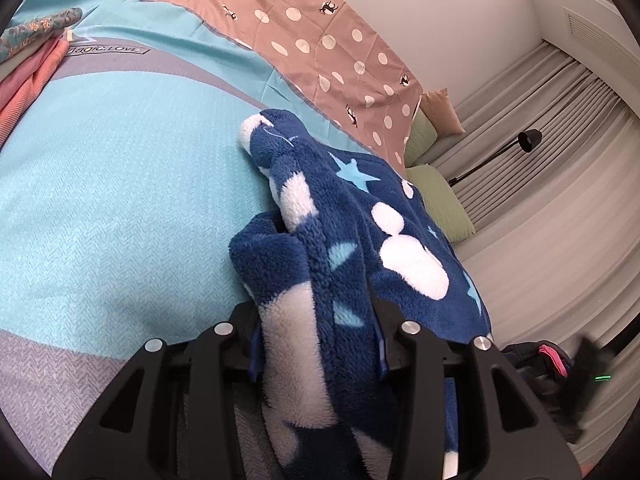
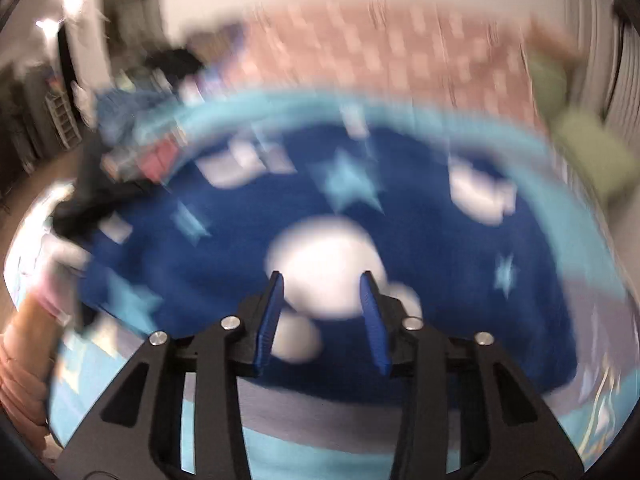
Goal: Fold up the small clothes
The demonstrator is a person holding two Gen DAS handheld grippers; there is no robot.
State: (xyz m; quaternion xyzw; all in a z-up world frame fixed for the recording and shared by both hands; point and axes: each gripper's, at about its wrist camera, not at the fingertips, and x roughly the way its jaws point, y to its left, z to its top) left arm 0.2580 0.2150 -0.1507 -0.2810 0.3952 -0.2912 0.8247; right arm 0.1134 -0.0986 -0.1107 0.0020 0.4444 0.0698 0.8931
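A dark blue fleece garment (image 1: 344,240) with white blobs and pale blue stars hangs bunched over my left gripper (image 1: 318,344), which is shut on a thick fold of it above the turquoise bedspread (image 1: 120,184). In the blurred right wrist view the same garment (image 2: 420,232) lies spread on the bed. My right gripper (image 2: 322,284) is open and empty just above it, over a white patch. My left gripper (image 2: 88,204) shows as a dark blur at the garment's left edge.
Folded pink and patterned clothes (image 1: 28,60) lie at the far left of the bed. A brown polka-dot cover (image 1: 312,40) lies along the far side, with green pillows (image 1: 440,200) beyond. A black lamp (image 1: 528,140) and curtains stand at the right.
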